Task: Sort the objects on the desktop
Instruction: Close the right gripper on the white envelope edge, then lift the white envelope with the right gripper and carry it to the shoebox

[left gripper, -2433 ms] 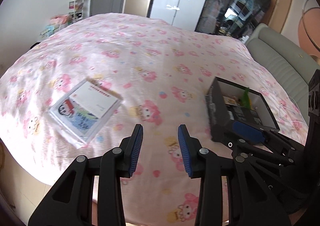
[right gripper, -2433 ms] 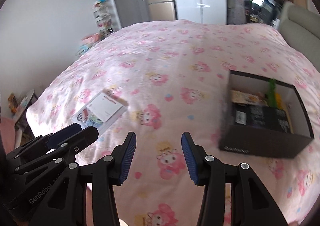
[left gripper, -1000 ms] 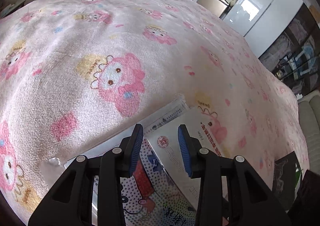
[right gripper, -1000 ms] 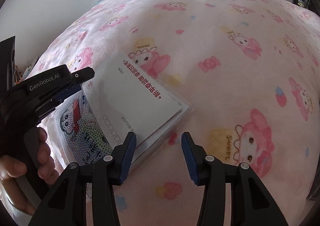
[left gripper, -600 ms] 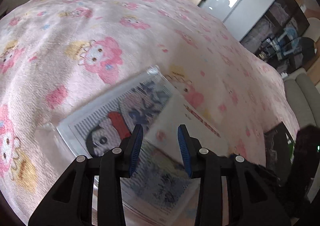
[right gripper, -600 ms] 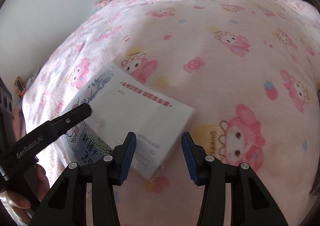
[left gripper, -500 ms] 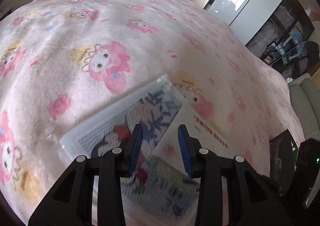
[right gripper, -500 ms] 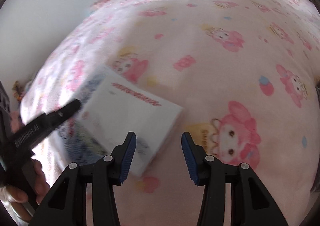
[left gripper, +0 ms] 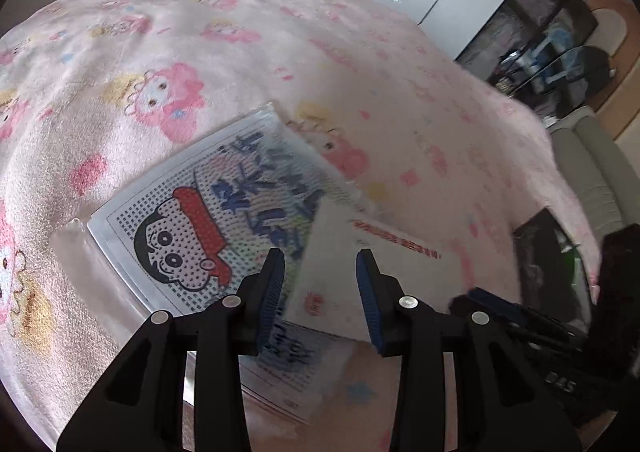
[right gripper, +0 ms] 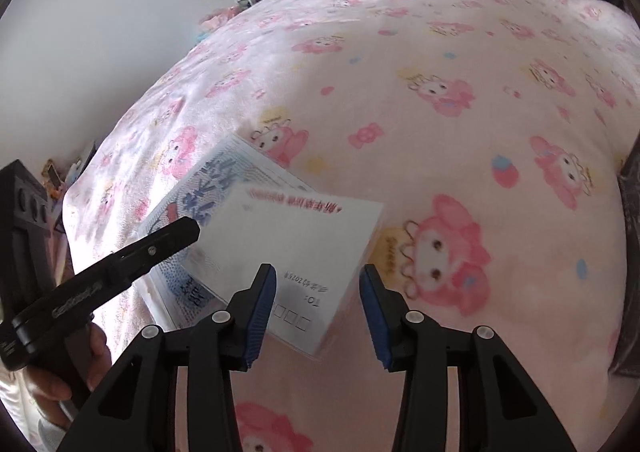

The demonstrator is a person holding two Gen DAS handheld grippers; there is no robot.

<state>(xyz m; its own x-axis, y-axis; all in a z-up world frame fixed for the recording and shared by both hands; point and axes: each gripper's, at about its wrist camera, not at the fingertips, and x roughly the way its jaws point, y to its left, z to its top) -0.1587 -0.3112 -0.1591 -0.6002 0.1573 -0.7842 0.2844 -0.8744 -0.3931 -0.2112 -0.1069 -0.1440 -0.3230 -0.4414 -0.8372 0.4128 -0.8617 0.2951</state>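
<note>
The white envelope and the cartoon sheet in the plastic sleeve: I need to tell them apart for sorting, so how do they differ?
The white envelope is mostly blank with a line of red print; the cartoon sheet carries a dotted, colourful cartoon face and blue characters. The envelope is the smaller of the two and lies partly on top; the sheet lies beneath it, in a clear sleeve. Both are flat, rectangular paper items on the pink blanket.

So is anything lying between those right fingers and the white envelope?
Nothing visible: the right gripper hovers open just over the white envelope, which lies on the cartoon sheet.
</note>
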